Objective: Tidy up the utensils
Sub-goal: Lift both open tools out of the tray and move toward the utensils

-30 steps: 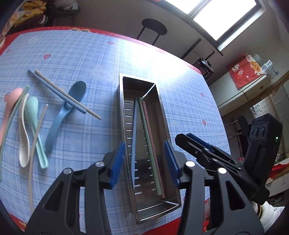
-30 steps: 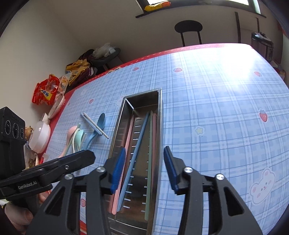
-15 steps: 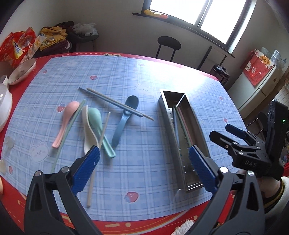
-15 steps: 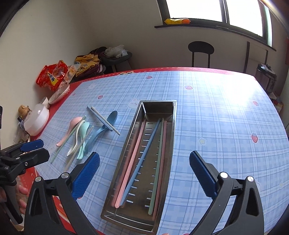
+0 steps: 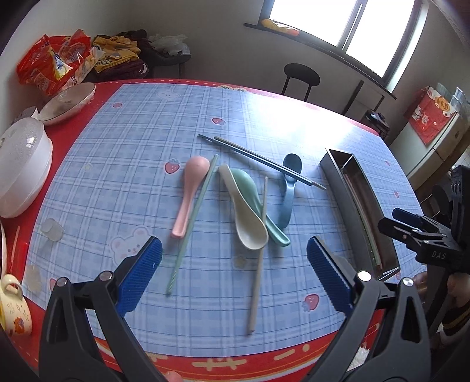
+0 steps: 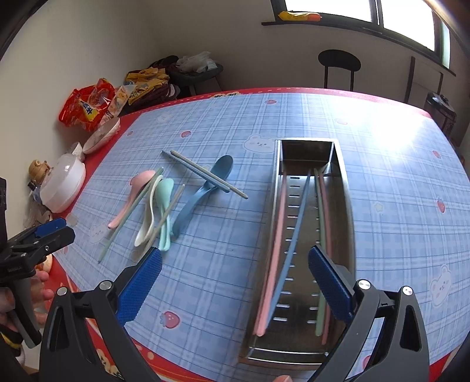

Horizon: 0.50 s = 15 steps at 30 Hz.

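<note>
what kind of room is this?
Likely a home dining area: a table with a cartoon plaid cloth, snack bags by the wall, a stool under the window.

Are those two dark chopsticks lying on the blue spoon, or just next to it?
Touching. In the right wrist view the chopsticks cross directly over the blue spoon, resting on its neck; the left wrist view shows the same crossing.

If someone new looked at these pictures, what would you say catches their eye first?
Probably the fan of pastel spoons and chopsticks lying loose and crossed in the middle of the blue checked tablecloth. To their right, the long steel tray already holds several coloured chopsticks. Both grippers, left and right, hang wide open and empty above the table.
</note>
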Each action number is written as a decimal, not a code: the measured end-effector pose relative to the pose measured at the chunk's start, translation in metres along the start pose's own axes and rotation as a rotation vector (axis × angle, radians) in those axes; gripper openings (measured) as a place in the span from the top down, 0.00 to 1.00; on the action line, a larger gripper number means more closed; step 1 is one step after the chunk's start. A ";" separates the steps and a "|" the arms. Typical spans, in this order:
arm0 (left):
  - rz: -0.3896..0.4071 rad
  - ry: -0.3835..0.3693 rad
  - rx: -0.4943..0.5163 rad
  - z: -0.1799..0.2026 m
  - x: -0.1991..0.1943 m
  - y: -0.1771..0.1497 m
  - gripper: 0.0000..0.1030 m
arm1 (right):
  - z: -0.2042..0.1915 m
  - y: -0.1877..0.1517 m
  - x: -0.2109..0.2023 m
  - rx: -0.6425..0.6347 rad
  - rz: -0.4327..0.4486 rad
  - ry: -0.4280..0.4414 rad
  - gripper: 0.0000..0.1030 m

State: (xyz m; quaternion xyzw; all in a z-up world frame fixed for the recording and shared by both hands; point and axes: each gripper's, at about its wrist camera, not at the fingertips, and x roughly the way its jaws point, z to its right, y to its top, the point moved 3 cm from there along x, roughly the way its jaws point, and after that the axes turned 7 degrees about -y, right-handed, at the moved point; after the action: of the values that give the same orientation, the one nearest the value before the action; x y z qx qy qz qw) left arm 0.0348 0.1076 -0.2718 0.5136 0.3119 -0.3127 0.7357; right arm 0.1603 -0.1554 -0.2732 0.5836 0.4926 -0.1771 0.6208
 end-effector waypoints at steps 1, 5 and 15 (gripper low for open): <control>-0.006 -0.004 0.010 -0.007 0.001 0.002 0.05 | -0.005 0.001 0.002 0.007 -0.008 0.000 0.06; -0.020 -0.047 0.017 -0.035 0.005 0.013 0.05 | -0.025 0.004 0.013 -0.004 -0.034 -0.061 0.06; -0.124 -0.086 0.021 -0.088 0.033 0.026 0.05 | -0.062 -0.004 0.049 0.057 -0.110 -0.079 0.06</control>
State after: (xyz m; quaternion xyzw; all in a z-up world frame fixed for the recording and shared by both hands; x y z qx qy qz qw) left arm 0.0631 0.1941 -0.3075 0.4871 0.3079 -0.3827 0.7221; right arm 0.1546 -0.0828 -0.3052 0.5656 0.4937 -0.2478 0.6124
